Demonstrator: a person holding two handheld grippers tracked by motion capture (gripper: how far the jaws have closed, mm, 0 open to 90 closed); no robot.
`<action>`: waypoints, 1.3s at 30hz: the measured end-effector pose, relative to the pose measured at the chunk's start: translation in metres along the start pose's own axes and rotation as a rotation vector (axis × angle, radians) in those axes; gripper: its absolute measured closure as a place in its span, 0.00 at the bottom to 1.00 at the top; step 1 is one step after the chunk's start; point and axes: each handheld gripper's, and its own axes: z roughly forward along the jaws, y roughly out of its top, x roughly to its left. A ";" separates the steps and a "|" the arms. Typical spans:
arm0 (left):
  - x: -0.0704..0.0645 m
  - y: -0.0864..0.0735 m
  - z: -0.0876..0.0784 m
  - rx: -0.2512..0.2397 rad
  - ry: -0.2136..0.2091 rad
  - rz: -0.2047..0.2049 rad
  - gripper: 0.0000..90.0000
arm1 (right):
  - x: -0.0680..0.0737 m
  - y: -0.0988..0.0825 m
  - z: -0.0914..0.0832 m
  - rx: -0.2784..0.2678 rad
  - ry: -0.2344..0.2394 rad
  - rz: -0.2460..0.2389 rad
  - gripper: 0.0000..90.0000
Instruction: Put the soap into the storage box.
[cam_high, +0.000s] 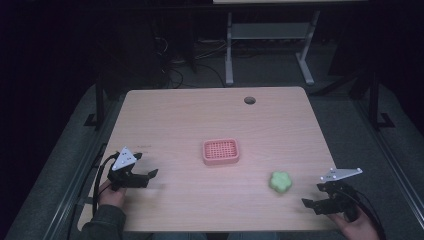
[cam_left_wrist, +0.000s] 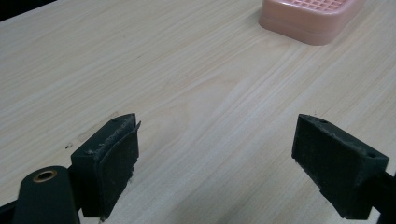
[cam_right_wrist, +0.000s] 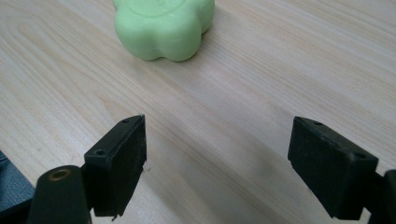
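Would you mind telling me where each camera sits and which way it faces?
High view: above the person's side, looking forward and down on the table; hands and both grippers show.
Left gripper view: rides the left gripper, facing the pink tray.
Right gripper view: rides the right gripper, facing the green soap.
Shared: the high view shows both items too.

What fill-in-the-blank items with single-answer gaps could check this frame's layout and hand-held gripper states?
1. The flower-shaped soap lying on the table is ____ in colour.
2. The pink slatted soap dish holds ____ at this moment.
3. The jaws of the left hand-held gripper stand ____, with bare wood between them.
4. The soap lies nearest the ____ hand-held gripper.

Missing words: green; nothing; open; right
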 end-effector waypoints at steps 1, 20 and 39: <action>0.000 0.000 0.000 0.001 0.000 0.002 0.16 | 0.001 0.001 0.000 0.001 -0.001 0.002 0.21; -0.001 0.000 -0.001 0.004 -0.001 0.001 0.16 | 0.016 0.022 0.002 0.018 0.000 -0.069 0.20; -0.001 0.000 -0.003 -0.013 -0.003 0.000 0.16 | 0.030 0.057 0.005 0.085 0.008 -0.139 0.19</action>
